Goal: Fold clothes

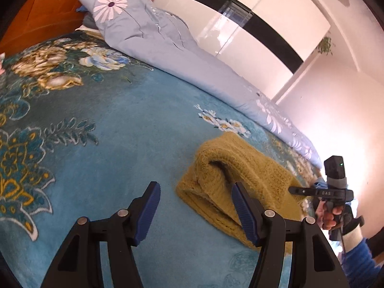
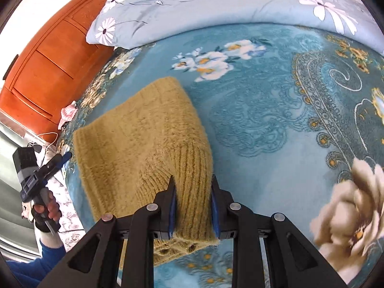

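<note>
on the bed (image 2: 264, 124) our right hand-held gripper (image 2: 193, 206) is clamped on the folded mustard sweater's (image 2: 144, 139) ribbed edge, left hand-held gripper (image 1: 195, 206) spread and empty; final fold, we reckon, next lay it flat.

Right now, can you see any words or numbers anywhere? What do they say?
"O A S" or close to it, small and unsure, in pale letters on the right gripper body.
Pale print on the left gripper body: too blurred to read.
Nothing to read on the sweater, blanket or quilt.
</note>
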Demonstrator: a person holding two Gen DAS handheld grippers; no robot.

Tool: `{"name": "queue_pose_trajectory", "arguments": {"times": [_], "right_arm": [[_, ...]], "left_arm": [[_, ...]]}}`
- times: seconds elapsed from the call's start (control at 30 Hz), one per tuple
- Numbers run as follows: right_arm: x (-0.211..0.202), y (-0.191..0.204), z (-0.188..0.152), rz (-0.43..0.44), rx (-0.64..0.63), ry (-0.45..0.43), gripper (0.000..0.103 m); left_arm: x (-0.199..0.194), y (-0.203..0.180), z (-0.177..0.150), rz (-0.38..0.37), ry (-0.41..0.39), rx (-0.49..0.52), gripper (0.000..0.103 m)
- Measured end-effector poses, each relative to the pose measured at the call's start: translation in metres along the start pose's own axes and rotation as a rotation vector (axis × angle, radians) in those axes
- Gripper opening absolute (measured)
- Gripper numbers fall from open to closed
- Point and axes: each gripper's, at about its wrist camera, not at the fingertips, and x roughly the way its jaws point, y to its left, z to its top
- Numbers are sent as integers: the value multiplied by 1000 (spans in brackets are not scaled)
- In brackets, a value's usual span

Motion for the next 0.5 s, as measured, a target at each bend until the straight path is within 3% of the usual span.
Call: {"name": "queue_pose_trajectory", "arguments": {"times": [0.17, 0.33, 0.4, 0.5], "right_arm": [[-3, -2, -9, -29, -17, -19, 31], [-34, 26, -27, -196, -118, -102, 32], [-36, 50, -33, -141, -161, -143, 32], [-21, 93, -36, -4, -228, -165, 40]], "left_arm": [[40, -15, 14, 67, 78, 127, 66], [57, -11, 17, 122, 76, 154, 63], [61, -6, 12, 117, 83, 132, 51], [64, 1, 3, 119, 88, 97, 48]]}}
